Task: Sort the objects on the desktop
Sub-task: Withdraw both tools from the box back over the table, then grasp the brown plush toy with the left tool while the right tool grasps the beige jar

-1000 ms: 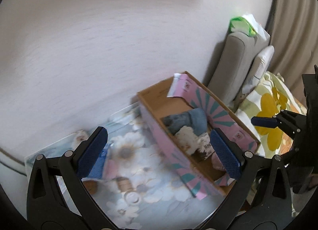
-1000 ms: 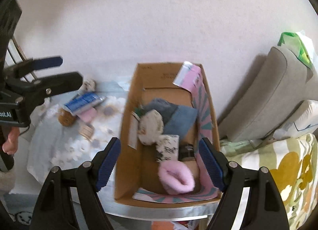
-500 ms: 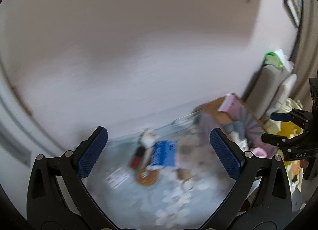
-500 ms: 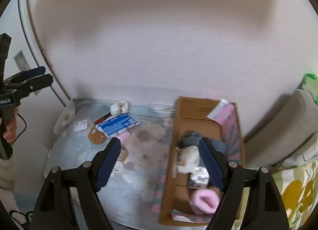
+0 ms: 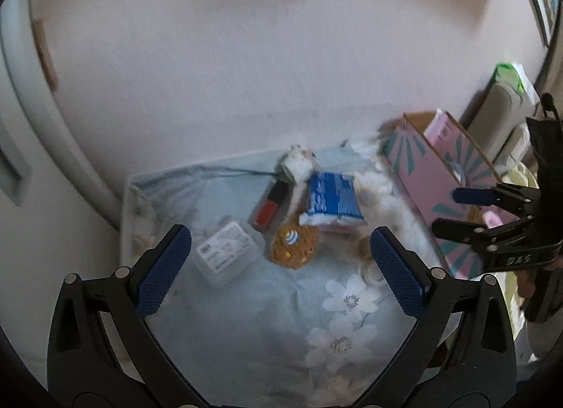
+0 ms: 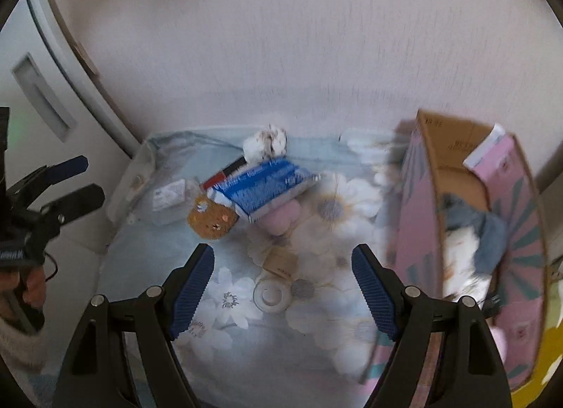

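Both grippers have swung from the box (image 6: 468, 232) toward the clutter left of it. Left gripper (image 5: 281, 267) and right gripper (image 6: 283, 288) hover with jaws apart, empty. Next pick, I think, is the brown cookie toy (image 5: 293, 246).

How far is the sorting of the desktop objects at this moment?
Partly done. The pink cardboard box already holds some things, among them a blue-grey cloth. Nothing is in hand: the left claw and the right claw are both open and empty. Still on the floral tablecloth: a blue packet, a brown plush cookie, a clear plastic case, a red tube and a tape roll.
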